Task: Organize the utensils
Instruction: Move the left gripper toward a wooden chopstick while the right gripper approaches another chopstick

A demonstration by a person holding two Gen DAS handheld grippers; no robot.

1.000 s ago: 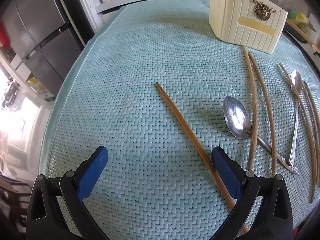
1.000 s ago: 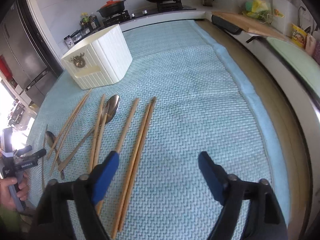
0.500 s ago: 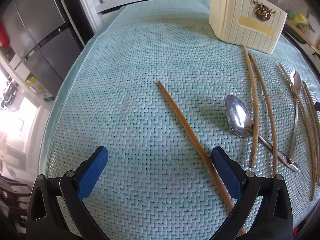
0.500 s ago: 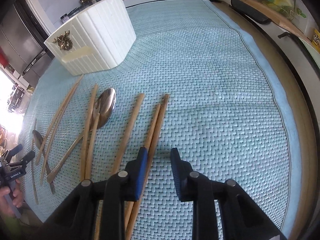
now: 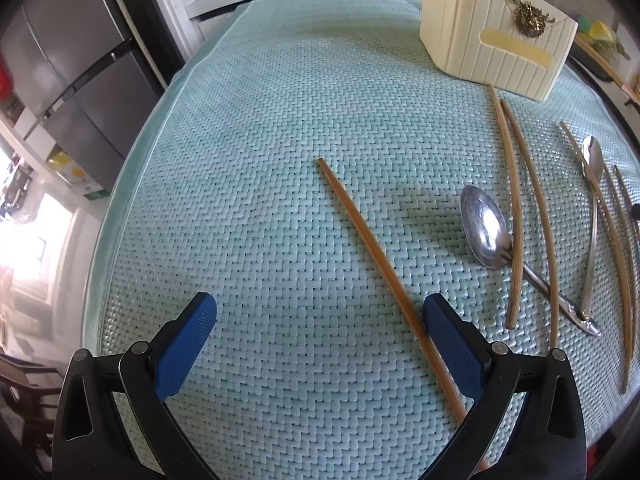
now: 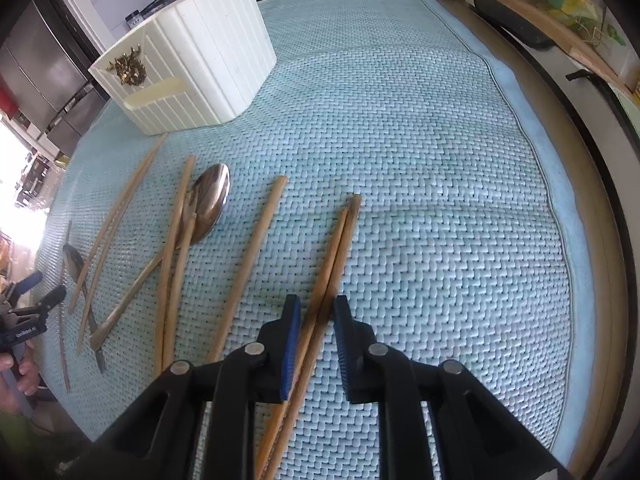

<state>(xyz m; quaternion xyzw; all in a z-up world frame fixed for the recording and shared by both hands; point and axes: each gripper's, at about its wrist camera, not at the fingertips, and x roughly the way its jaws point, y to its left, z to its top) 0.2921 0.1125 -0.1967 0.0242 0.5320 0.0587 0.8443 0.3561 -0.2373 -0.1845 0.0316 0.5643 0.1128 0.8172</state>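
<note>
Wooden chopsticks and metal spoons lie scattered on a light green woven mat (image 5: 280, 120). My right gripper (image 6: 317, 318) has its blue pads nearly closed around a pair of chopsticks (image 6: 334, 248) that lie side by side on the mat (image 6: 420, 160). My left gripper (image 5: 320, 336) is open and empty, low over the mat, with a single chopstick (image 5: 372, 252) running past its right pad. A spoon (image 5: 486, 232) lies to the right of it. A cream ribbed utensil holder (image 5: 492, 40) stands at the back; it also shows in the right wrist view (image 6: 188, 64).
More chopsticks (image 6: 248, 264) and a large spoon (image 6: 208, 200) lie left of my right gripper. A second spoon (image 5: 592, 184) lies far right in the left view. A fridge (image 5: 68, 68) stands left of the table. The counter edge (image 6: 592, 184) runs along the right.
My right gripper moved forward and down over the pair of chopsticks and closed from wide open to nearly shut around them. My left gripper stayed open and almost still.
</note>
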